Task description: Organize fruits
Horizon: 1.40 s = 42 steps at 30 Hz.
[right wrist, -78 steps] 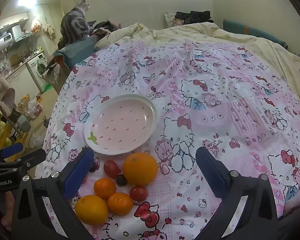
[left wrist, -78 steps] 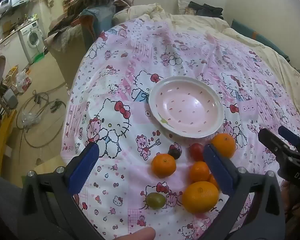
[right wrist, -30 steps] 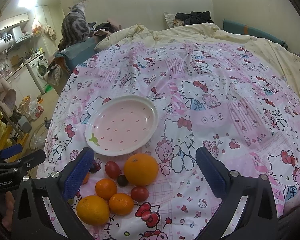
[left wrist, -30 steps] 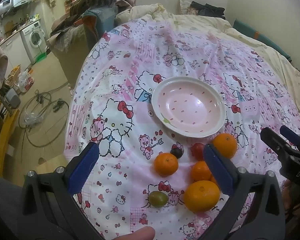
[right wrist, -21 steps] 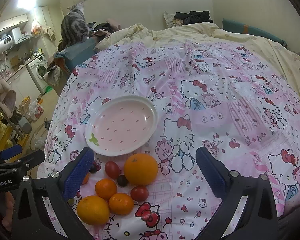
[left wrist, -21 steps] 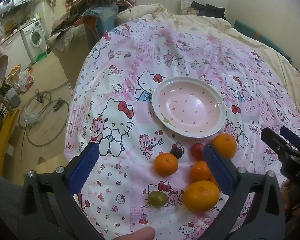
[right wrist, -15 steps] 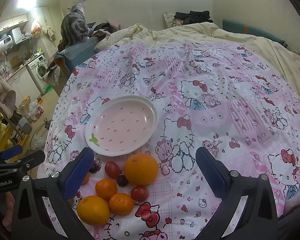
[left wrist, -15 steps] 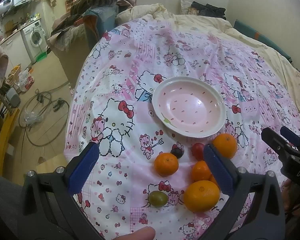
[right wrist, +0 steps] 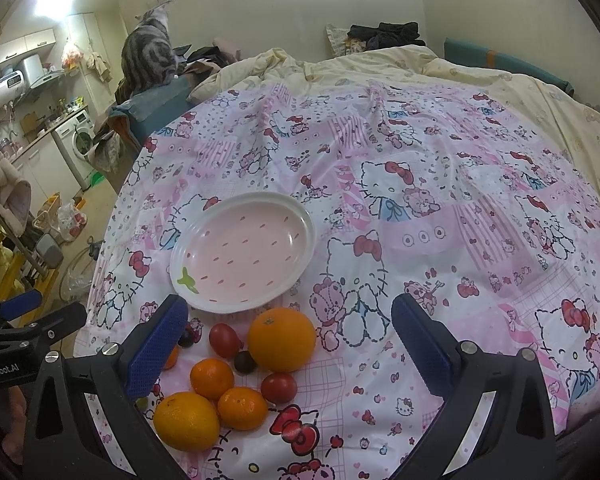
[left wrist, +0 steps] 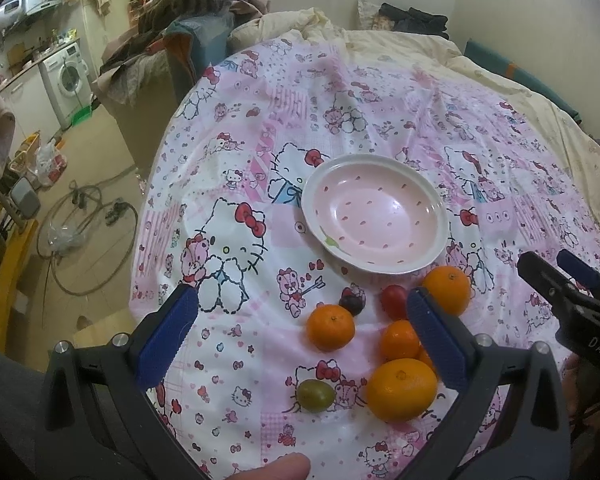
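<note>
Left gripper (left wrist: 300,328) and right gripper (right wrist: 288,336) both spread wide, holding nothing, above the patterned bedspread (right wrist: 440,208). Oranges (right wrist: 281,338), tangerines (left wrist: 331,327) and tomatoes (right wrist: 225,340) cluster just beside the empty pink plate (left wrist: 440,216).
</note>
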Available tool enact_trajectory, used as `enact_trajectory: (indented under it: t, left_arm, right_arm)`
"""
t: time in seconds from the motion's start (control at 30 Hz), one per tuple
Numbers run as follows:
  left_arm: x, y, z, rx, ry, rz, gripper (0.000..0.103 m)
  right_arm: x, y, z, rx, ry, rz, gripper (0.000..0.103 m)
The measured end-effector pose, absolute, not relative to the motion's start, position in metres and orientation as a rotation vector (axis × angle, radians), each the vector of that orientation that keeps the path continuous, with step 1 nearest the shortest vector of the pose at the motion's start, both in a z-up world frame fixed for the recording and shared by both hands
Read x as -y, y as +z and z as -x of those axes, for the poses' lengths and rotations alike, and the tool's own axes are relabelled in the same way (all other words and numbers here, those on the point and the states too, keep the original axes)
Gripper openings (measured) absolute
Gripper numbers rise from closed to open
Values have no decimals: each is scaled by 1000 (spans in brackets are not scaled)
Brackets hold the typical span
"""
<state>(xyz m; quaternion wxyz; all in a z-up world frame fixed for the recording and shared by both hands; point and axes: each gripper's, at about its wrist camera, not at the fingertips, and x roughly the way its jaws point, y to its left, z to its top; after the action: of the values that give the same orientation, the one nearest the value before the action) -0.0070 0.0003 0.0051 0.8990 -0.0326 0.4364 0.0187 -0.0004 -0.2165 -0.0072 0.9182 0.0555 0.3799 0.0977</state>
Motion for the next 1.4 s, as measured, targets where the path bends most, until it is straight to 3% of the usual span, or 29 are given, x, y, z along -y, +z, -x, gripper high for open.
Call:
enact_trajectory:
  t: [0.73, 1.07, 1.2, 1.27, 1.33, 1.4]
  left_arm:
    - [-4, 1, 2, -934, 32, 88, 103]
    - [-18, -30, -35, -1168, 28, 157, 102]
    - [-6, -52, -45, -1259, 5, 161, 86]
    - [0, -67, -49, -1310, -8, 166, 86]
    - [7, -79, -52, -1346, -25, 160, 79]
    - [13, -91, -54, -1368, -21, 133, 62]
  right_arm:
    - [218, -5, 0, -782, 202, -117, 103]
    - [249, -16, -10, -862, 112, -234, 103]
    - [257, -23, -14, -903, 97, -280, 103]
    - [257, -24, -14, -910, 98, -287, 103]
    - [257, -24, -14, -912, 100, -287, 103]
    - [257, -24, -15, -918, 105, -290, 103]
